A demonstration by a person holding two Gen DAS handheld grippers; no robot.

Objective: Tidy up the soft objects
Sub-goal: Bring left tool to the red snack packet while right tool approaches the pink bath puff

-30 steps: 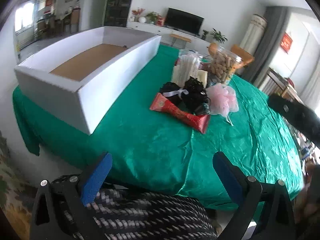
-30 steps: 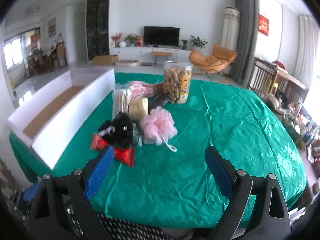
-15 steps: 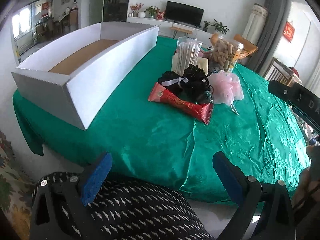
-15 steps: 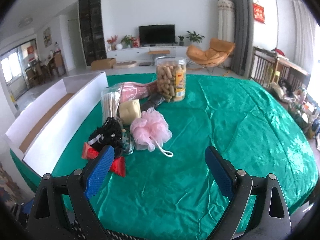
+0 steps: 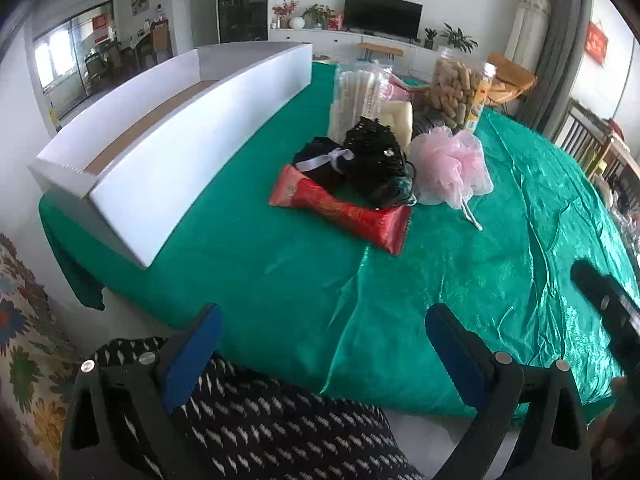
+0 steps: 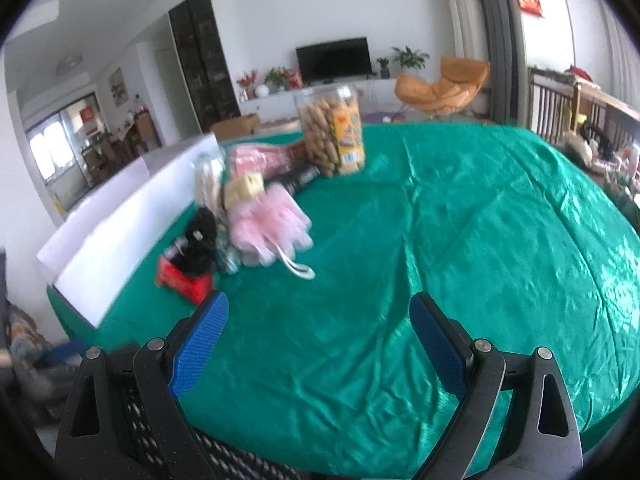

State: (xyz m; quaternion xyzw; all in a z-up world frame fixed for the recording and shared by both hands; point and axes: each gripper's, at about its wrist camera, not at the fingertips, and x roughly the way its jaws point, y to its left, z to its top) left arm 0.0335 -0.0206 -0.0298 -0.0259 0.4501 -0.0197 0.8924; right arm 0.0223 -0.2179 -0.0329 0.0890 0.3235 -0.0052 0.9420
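A pile of items lies mid-table on the green cloth: a pink mesh bath pouf, black lace fabric items, a red snack packet and a cream sponge. The pouf and black fabric also show, blurred, in the right wrist view. A long white box with a brown floor lies at the left. My left gripper is open and empty at the table's near edge. My right gripper is open and empty over the near cloth.
A clear jar of biscuits and a packet of sticks stand behind the pile. A dark bottle lies by the jar. The right gripper's body shows at the right. A patterned lap lies below.
Both grippers have moved forward and up toward the table. The right view has swung right and is motion-blurred. Both grippers stay open.
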